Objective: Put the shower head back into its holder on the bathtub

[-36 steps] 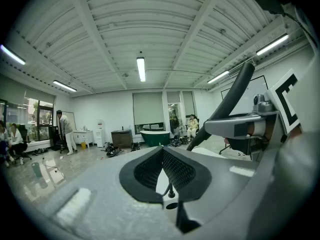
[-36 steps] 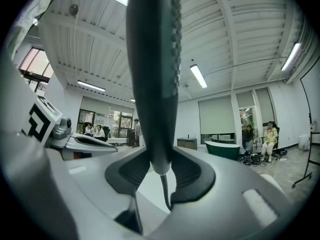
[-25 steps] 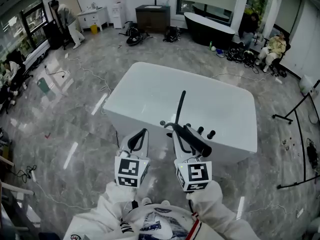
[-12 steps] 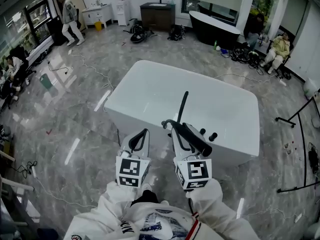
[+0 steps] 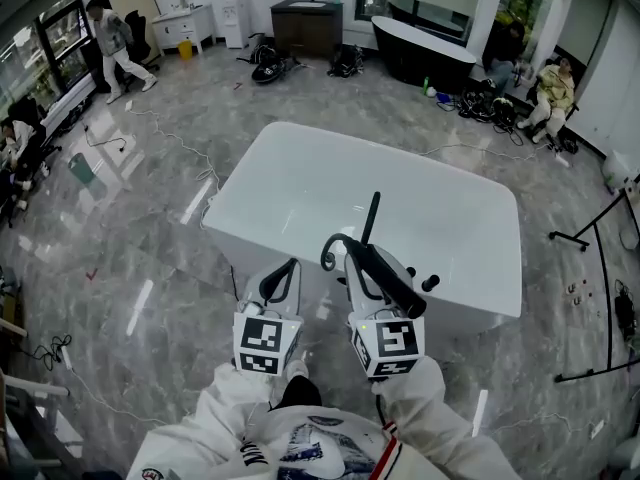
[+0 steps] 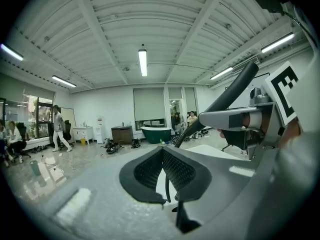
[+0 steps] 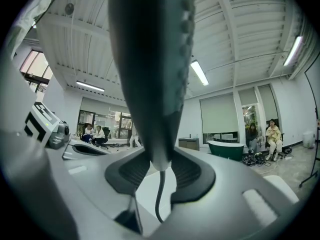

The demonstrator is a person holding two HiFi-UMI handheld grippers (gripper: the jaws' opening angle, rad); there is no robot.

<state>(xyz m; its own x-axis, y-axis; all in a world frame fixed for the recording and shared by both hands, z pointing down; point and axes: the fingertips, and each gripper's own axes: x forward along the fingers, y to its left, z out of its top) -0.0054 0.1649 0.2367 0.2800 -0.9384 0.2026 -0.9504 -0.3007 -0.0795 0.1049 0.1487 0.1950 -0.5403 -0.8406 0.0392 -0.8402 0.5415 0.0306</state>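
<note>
The white bathtub (image 5: 300, 178) stands just ahead of me in the head view, its near rim under my gripper tips. My right gripper (image 5: 352, 254) is shut on the lower end of the black shower head (image 5: 392, 284), which slants up and back towards me. Its hose (image 5: 326, 258) curls off to the left. In the right gripper view the shower head (image 7: 150, 74) towers up from the right gripper (image 7: 160, 160), with the hose hanging below. My left gripper (image 5: 288, 265) is beside it, shut and empty. Two black knobs (image 5: 430, 282) sit on the rim. I cannot make out the holder.
A thin black upright piece (image 5: 371, 218) rises from the tub rim just beyond the right gripper. A dark tub (image 5: 420, 53) and a cabinet (image 5: 305, 16) stand at the back. One person walks at the far left (image 5: 105, 33). Others sit at the right (image 5: 553, 88). Cables (image 5: 170, 133) trail over the floor.
Both grippers have come forward together towards the tub, the shower head still in the right one. The tub's near rim sits closer under the tips. The person at the back left has walked further left.
</note>
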